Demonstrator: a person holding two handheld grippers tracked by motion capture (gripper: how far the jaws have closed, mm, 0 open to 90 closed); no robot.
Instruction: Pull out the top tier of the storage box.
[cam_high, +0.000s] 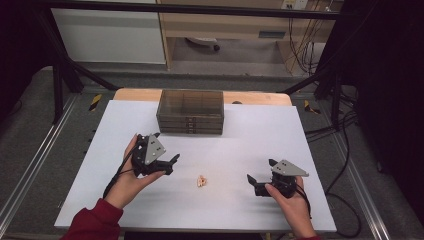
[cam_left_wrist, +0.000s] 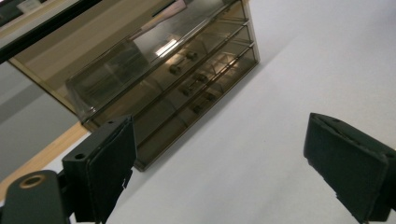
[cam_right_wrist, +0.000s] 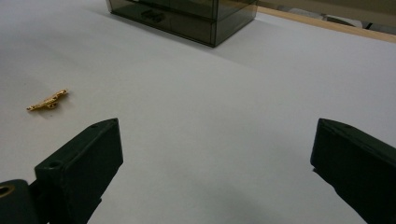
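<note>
The clip (cam_high: 201, 181), a small gold piece, is lying flat on the white table (cam_high: 260, 130), near the front edge and roughly midway between your two grippers, touching neither. In the right gripper view it (cam_right_wrist: 47, 101) is sitting off to the left of the jaws, well ahead of them and outside the gap.

Your right gripper (cam_high: 260, 176) is resting low over the table to the right of the clip, its jaws pointing left toward it. You are holding those jaws spread wide, and nothing is sitting between them; the right gripper view is showing bare table in the gap (cam_right_wrist: 215, 168).

Your left gripper (cam_high: 167, 152) is hanging to the left of the clip and a little farther back, tilted, with your hand (cam_high: 131, 180) wrapping it from below. Its jaws are also standing wide apart and gripping nothing (cam_left_wrist: 219, 163).

Behind both, at the far middle of the table, the drawer box (cam_high: 190, 111) is standing, smoky and see-through, with its stacked drawers closed. The left gripper view is looking toward it (cam_left_wrist: 163, 74) at a slant, well apart from the jaws.
</note>
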